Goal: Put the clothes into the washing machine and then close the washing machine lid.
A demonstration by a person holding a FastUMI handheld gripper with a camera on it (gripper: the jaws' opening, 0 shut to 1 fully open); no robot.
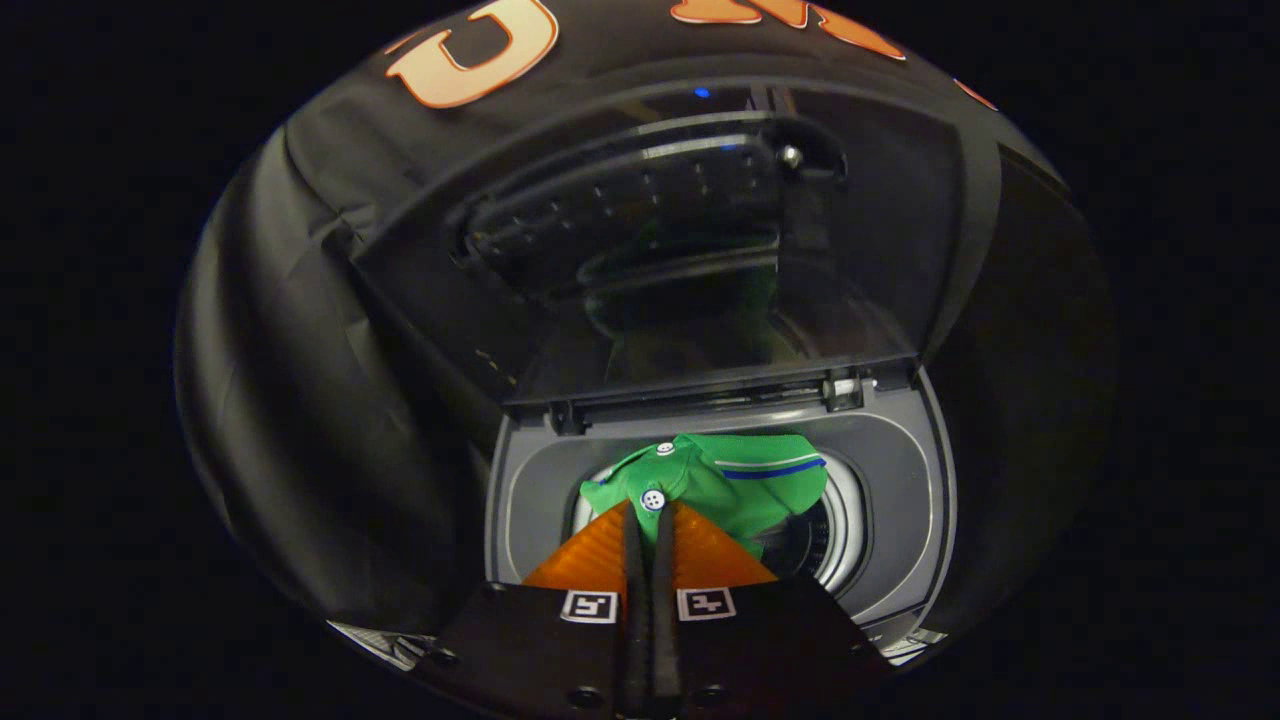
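Gripper view: a top-loading washing machine (905,470) is seen from above, with the lid raised.
Fingers: the gripper (650,512) is clenched on a fold of the green garment (735,485); both fingers are pressed nearly together on the cloth near a white button (652,499).
Garment: it is held over the drum mouth (835,535), just ahead of the fingers; its lower part is hidden behind them.
Lid (690,240): it stands open behind the drum; dim reflections are made out in its dark glass.
Drum interior: largely covered by the garment and hard to make out.
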